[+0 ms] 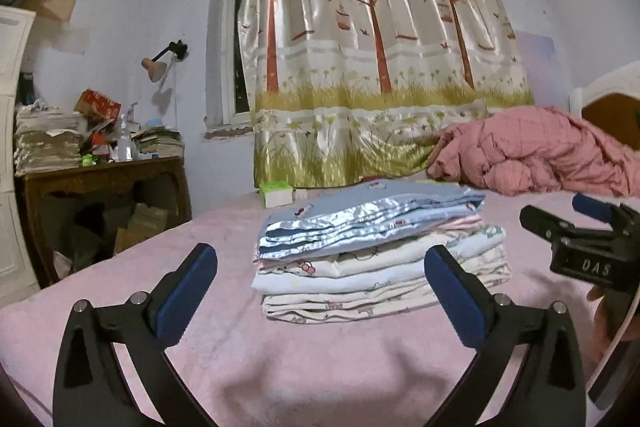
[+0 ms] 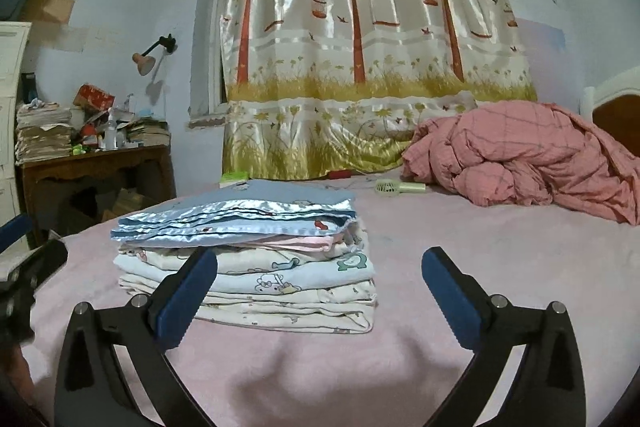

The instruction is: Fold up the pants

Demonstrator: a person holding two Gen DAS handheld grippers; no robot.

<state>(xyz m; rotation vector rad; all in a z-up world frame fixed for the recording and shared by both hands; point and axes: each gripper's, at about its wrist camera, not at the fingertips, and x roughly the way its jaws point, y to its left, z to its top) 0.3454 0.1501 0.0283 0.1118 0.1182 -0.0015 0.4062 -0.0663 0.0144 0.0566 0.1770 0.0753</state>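
Observation:
A stack of folded clothes (image 1: 372, 259) lies on the pink bed sheet (image 1: 280, 367). Its top piece is a light blue folded garment with shiny trim (image 1: 360, 223). My left gripper (image 1: 320, 291) is open just in front of the stack, with nothing between its blue pads. The right gripper's body (image 1: 588, 247) shows at the right edge of the left wrist view. In the right wrist view the same stack (image 2: 256, 267) sits ahead and to the left. My right gripper (image 2: 320, 291) is open and empty, its left finger (image 2: 188, 295) in front of the stack's near edge.
A rumpled pink quilt (image 2: 520, 163) lies at the back right of the bed, with a headboard (image 2: 616, 119) behind it. A small hand fan (image 2: 400, 187) and a green box (image 1: 278, 195) rest on the sheet. A cluttered wooden desk (image 2: 92, 163) stands at left. A tree-print curtain (image 2: 360, 67) hangs behind.

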